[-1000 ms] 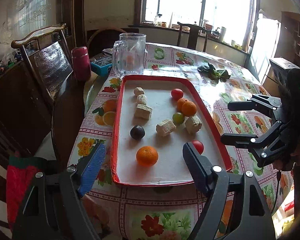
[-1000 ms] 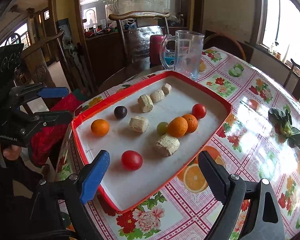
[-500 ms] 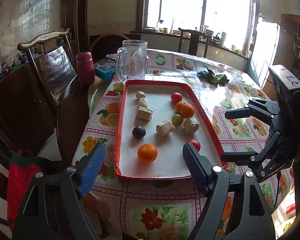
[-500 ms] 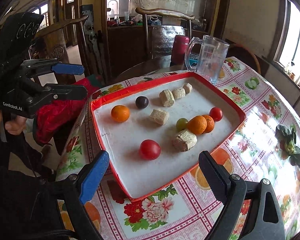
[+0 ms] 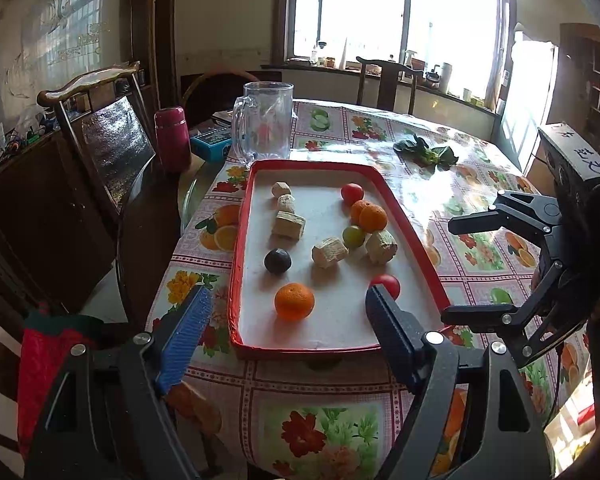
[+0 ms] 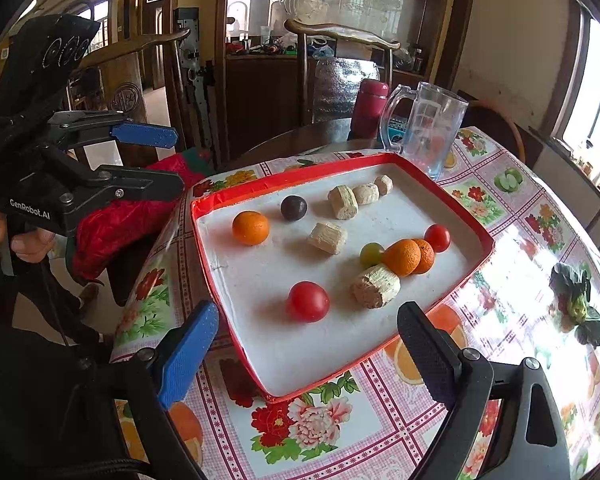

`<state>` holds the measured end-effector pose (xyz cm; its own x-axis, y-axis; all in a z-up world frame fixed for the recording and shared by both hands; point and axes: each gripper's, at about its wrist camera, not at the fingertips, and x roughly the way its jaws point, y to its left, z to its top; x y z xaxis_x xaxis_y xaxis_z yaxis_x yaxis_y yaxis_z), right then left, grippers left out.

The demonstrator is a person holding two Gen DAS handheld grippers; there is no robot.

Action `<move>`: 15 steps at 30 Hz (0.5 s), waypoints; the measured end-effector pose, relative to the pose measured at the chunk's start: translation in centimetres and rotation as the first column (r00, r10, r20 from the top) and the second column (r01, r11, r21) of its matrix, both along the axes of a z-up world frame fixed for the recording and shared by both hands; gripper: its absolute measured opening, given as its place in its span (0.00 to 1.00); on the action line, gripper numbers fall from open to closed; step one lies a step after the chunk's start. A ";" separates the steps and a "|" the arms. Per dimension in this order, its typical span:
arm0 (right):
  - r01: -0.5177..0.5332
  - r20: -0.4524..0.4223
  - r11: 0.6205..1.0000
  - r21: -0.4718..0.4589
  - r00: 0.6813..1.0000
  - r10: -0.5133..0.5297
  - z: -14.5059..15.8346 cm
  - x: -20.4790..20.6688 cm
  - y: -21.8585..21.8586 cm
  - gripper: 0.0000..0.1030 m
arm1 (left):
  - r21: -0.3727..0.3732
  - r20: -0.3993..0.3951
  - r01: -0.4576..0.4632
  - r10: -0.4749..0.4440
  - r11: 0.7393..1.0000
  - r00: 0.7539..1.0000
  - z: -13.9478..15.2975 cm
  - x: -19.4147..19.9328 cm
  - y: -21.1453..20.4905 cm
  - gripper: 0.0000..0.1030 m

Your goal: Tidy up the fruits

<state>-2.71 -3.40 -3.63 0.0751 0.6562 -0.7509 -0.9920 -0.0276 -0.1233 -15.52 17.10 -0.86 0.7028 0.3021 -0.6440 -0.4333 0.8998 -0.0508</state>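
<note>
Only the left wrist view shows the windowsill, while both the left tool [image 5: 288, 320] and right tool [image 6: 308, 336] hover spread wide and empty before the red tray [image 6: 466, 216] of fruit.

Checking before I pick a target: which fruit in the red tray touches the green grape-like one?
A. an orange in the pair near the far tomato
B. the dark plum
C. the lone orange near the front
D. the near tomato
A: the green fruit sits against the nearer orange of the pair in the red tray.
</note>
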 end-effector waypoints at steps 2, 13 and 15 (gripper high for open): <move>0.001 0.000 1.000 0.002 1.000 -0.001 0.0 0.0 -0.1 0.90 | 0.003 0.001 0.001 -0.001 1.000 1.000 0.0 0.0 -0.1 0.78; 0.001 0.008 1.000 0.000 1.000 -0.001 0.0 0.2 -0.2 0.90 | 0.006 0.017 0.004 -0.004 1.000 1.000 -0.2 -0.2 -0.1 0.78; 0.001 0.009 1.000 -0.001 1.000 -0.001 0.0 0.1 -0.2 0.90 | 0.009 0.016 0.003 -0.003 1.000 1.000 -0.2 -0.1 -0.1 0.78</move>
<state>-2.57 -3.60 -3.61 0.0823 0.6555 -0.7507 -0.9909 -0.0264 -0.1317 -15.67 17.01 -1.01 0.7141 0.3058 -0.6298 -0.4296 0.9017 -0.0494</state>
